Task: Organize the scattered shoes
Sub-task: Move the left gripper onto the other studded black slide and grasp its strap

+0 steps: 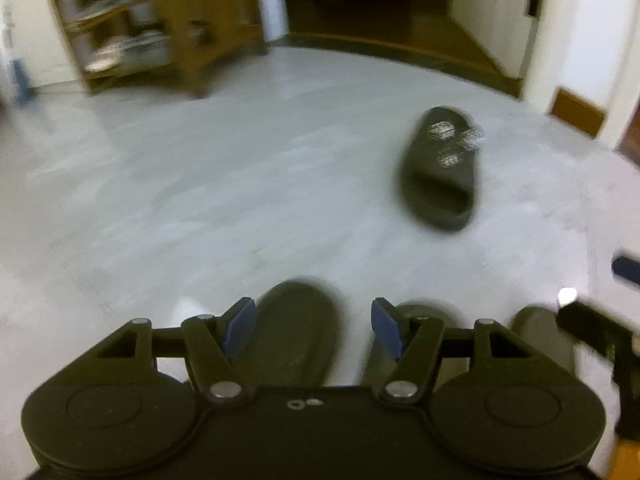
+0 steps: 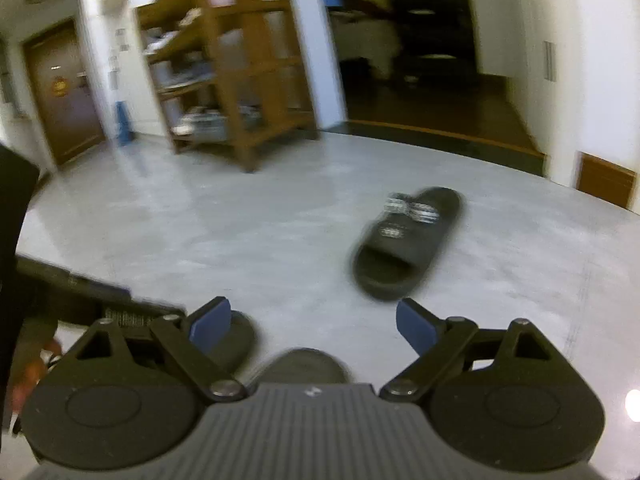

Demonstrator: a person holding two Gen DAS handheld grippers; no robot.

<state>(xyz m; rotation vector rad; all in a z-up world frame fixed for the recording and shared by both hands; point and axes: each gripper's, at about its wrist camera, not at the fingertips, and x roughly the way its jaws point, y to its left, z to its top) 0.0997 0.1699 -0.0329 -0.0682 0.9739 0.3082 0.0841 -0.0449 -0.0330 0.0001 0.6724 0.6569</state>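
Black moulded foam, by the look of it: the slide sandal [image 1: 440, 168] lying alone on the pale grey floor [image 1: 200, 180] in the left wrist view should be light, a little springy and not fragile. My guess is that the broad strap over the toe end is the best hold, or else one side wall of the sole pinched edgewise. It lies well ahead and to the right, apart from the rest, with pale decorations on its strap, blurred. Close under the left gripper [image 1: 314, 328], whose blue-padded jaws stand wide with nothing between them, are the rounded ends of three more dark slides [image 1: 296, 332], side by side. A wooden shoe rack [image 1: 160, 28] stands far back on the left.

In the right wrist view the same sandal [image 2: 404, 240] shows its open heel end toward the camera and silvery striped ornaments on the strap. The right gripper [image 2: 314, 320] is also spread wide and empty, pointing between that sandal and two dark slides [image 2: 304, 366] just below it. The rack [image 2: 232, 80], holding blurred footwear, stands beyond.
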